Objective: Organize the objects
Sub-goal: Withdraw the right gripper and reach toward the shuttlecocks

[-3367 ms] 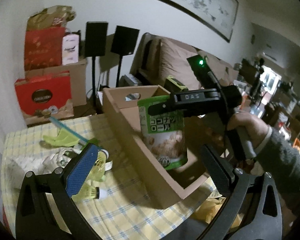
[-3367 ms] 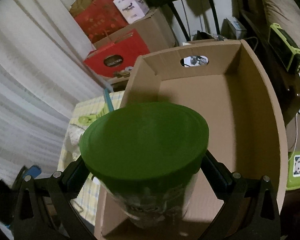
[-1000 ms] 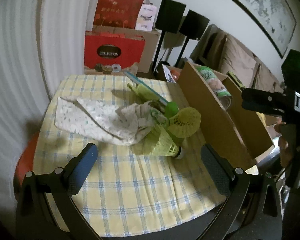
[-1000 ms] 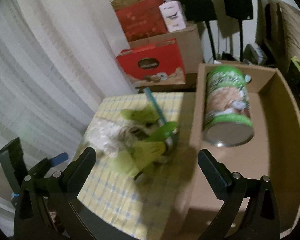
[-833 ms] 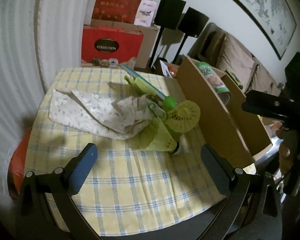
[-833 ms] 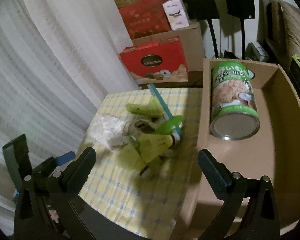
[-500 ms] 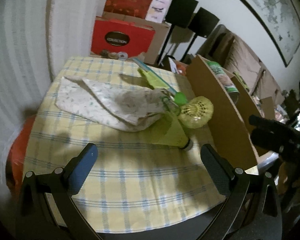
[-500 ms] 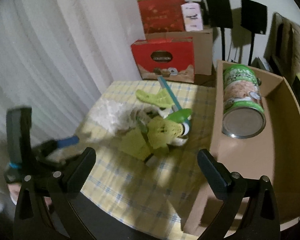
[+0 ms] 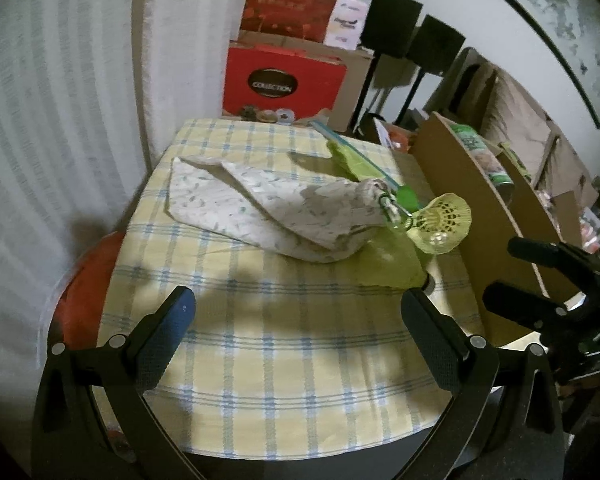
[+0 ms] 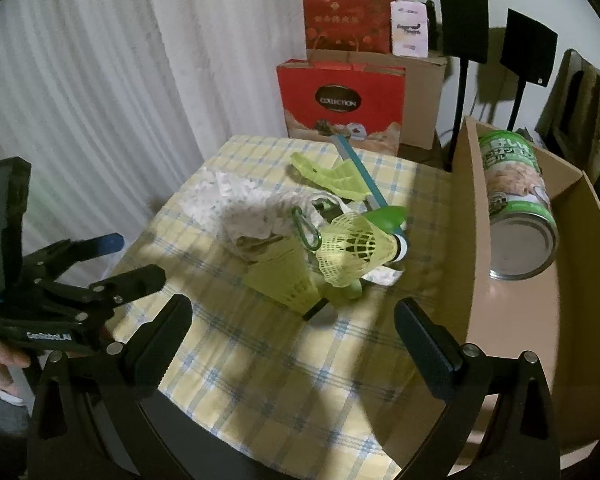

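- Looking at what's left on the yellow-and-blue checked tablecloth [image 10: 284,364], the pile sits straight ahead of both grippers, and the item nearest the right gripper [image 10: 296,332] is the yellow-green mesh plastic shuttlecock [image 10: 352,246] perched on top of the heap.
- Its skirt flares toward the right wrist camera and its white cork end points away to the right, toward the brown cardboard box [image 10: 470,216]. So I'd say the long axis runs roughly left-right, slightly tilted up.
- A second yellow-green shuttlecock [image 10: 286,274] lies lower, just beside and partly under the first, dark tip toward the near table edge.
- The right gripper is spread wide with nothing between its pads, hovering over the near edge of the cloth, with the shuttlecocks a little ahead of it and between its fingers' lines.
- The left gripper [image 9: 300,328] is also wide open and empty. From its view the top shuttlecock [image 9: 446,222] is off to the right, while the crumpled white patterned cloth [image 9: 260,208] is dead ahead.
- My guess: right hand is better placed for the shuttlecocks, left for the cloth.
- The green-labelled snack tin with a metal bottom [image 10: 516,200] already lies on its side inside the box, well apart from the pile, bottom facing the camera.
- Also tangled in the heap: a green carabiner clip [image 10: 306,228] and a teal stick with a green end [image 10: 364,178]. Could snag.
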`<move>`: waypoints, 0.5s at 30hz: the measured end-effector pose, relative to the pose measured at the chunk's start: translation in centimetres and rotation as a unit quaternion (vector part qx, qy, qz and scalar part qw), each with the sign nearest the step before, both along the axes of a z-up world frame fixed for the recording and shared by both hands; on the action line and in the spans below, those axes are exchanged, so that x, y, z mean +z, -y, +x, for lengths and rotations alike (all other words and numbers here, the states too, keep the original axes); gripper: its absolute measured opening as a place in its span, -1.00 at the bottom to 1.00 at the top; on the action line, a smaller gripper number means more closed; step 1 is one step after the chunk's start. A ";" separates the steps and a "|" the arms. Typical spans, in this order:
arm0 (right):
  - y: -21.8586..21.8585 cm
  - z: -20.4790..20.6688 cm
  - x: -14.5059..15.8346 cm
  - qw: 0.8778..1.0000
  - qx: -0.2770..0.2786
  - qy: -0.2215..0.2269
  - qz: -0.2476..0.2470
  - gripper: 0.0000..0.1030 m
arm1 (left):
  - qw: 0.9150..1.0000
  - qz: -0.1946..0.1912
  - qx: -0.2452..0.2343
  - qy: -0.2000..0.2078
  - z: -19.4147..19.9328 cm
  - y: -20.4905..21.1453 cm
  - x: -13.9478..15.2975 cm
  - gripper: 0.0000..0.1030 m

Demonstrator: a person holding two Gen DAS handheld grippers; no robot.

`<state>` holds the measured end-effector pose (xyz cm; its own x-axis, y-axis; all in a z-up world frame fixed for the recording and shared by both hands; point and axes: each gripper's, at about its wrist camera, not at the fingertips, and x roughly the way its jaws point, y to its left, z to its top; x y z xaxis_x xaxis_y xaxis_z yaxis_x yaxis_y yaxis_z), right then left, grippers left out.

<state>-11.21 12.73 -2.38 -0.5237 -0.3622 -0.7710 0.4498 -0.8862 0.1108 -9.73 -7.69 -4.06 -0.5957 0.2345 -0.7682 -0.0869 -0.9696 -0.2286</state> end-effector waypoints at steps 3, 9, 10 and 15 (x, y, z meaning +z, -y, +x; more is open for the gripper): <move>0.8 -0.3 -0.7 1.000 -0.001 -0.004 0.019 0.96 | 1.000 -0.004 0.005 0.004 -0.1 0.5 -0.3 0.99; 2.3 -1.4 -2.7 0.998 0.007 0.010 0.058 0.80 | 1.000 0.002 0.014 0.011 -0.1 1.8 -0.8 0.99; 2.5 -1.5 -2.9 0.998 0.009 0.012 0.064 0.78 | 1.000 0.004 0.015 0.012 -0.1 2.0 -0.8 0.99; 3.2 -2.6 -4.5 0.995 0.019 0.028 0.098 0.50 | 1.000 0.008 0.018 0.017 -0.2 2.5 -1.3 0.98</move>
<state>-13.82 9.55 -6.90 -0.4673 -0.2217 -0.8558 0.4817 -0.8756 -0.0362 -9.89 -10.22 -5.40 -0.5778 0.2265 -0.7841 -0.0444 -0.9680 -0.2470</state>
